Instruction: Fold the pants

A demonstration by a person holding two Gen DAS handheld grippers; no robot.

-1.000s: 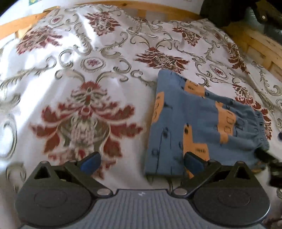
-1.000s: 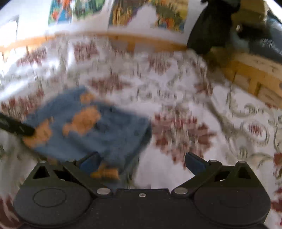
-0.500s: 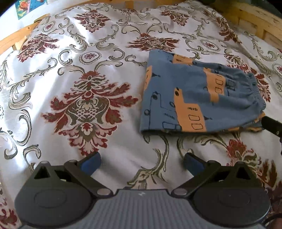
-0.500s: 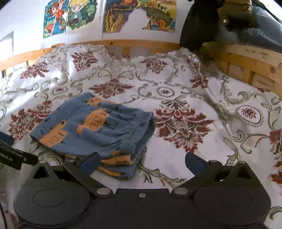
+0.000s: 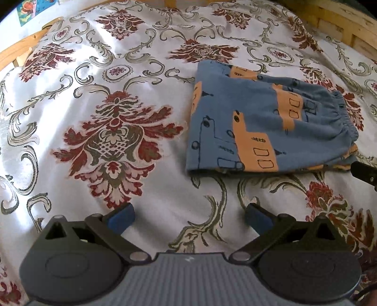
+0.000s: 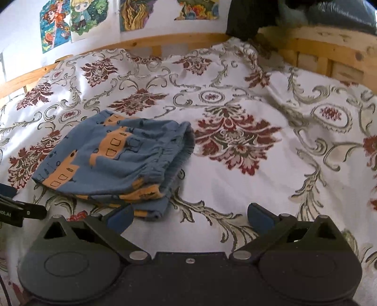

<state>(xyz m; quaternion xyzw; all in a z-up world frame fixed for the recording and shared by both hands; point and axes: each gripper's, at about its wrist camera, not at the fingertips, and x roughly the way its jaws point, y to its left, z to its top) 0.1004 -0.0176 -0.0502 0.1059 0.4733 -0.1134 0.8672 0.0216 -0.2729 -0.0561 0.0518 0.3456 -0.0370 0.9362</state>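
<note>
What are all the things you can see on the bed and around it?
pants: one, blue with orange shapes, folded, lying on the bedspread
bedspread: one, white with red and grey flowers, covering the bed
bed frame: one, light wood, around the bed
pictures: several, colourful cartoons, on the wall behind
dark clothes: a pile, black, over the frame's far corner
left gripper: one, black with blue pads, open, empty
right gripper: one, black with blue pads, open, empty

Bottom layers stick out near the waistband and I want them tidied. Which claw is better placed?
Right, probably. The right claw is open, one fingertip at the pants' protruding corner. The left claw, also open, sits clear of the fold.
</note>
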